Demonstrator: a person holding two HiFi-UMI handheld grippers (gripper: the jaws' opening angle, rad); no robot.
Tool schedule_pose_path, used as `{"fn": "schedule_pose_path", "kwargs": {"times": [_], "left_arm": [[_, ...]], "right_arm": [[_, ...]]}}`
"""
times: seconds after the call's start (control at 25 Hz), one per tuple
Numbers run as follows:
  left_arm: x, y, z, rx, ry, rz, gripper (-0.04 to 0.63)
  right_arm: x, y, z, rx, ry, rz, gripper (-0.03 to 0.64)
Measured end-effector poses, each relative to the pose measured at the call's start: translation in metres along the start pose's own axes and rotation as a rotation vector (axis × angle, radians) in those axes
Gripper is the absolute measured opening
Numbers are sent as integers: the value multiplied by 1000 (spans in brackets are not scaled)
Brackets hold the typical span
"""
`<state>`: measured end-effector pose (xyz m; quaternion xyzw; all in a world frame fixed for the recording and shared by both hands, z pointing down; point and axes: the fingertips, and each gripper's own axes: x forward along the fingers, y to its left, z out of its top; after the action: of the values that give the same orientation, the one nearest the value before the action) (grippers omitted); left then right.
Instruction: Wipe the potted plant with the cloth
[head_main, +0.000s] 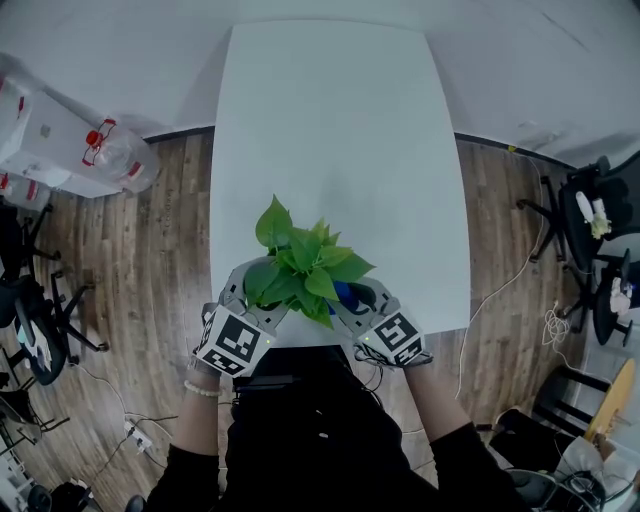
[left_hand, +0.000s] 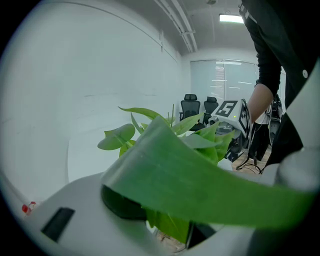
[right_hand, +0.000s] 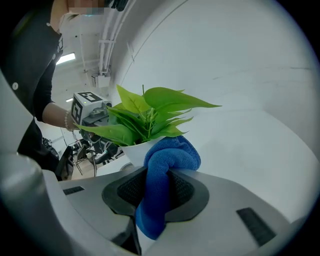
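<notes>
Working at the near edge of a white surface, with the potted plant standing there close to the body. Leaving a large clear water jug and some white boxes on the wooden floor well to the left of the potted plant. Wearing a bead bracelet on the left wrist, below and left of the potted plant. Holding the left gripper just left of the potted plant, aiming it in under the foliage. Showing that gripper's jaws parted in the left gripper view, with one broad green leaf draping straight across the gap and more leaves packing the space beneath it. Not revealing whether the dark pads are pressing on anything, so not telling a grip from a loose straddle. Pinching a blue cloth in the right gripper, just right of the potted plant, squeezing both ribbed pads onto a folded strip of it. Pushing the cloth's bunched end up against the side of the white pot, tucking it beneath the lowest leaves on the right of the potted plant. Facing the left gripper across the potted plant in the right gripper view. Leaving black office chairs and a pale trailing cable on the floor well to the right of the potted plant.
</notes>
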<state>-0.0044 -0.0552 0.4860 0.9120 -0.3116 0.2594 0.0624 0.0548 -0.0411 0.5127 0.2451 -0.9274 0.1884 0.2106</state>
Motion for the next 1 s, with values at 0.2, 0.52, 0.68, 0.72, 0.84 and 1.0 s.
{"fn": "schedule_pose_path", "kwargs": {"times": [0.2, 0.52, 0.68, 0.72, 0.84, 1.0], "left_arm": [[0, 1, 0, 2, 0, -4, 213], [0, 1, -1, 9, 2, -17, 213], [0, 1, 0, 11, 0, -19, 213], [0, 1, 0, 11, 0, -20, 213], [0, 1, 0, 11, -2, -22, 213], [0, 1, 0, 12, -4, -23, 213]], "right_arm": [[-3, 8, 3, 31, -22, -53, 124], [-9, 24, 7, 87, -45, -92, 124], [-8, 24, 5, 110, -39, -107, 124], [-7, 23, 4, 110, -34, -108, 124], [-3, 17, 0, 99, -17, -106, 124], [1, 7, -2, 66, 9, -90, 124]]}}
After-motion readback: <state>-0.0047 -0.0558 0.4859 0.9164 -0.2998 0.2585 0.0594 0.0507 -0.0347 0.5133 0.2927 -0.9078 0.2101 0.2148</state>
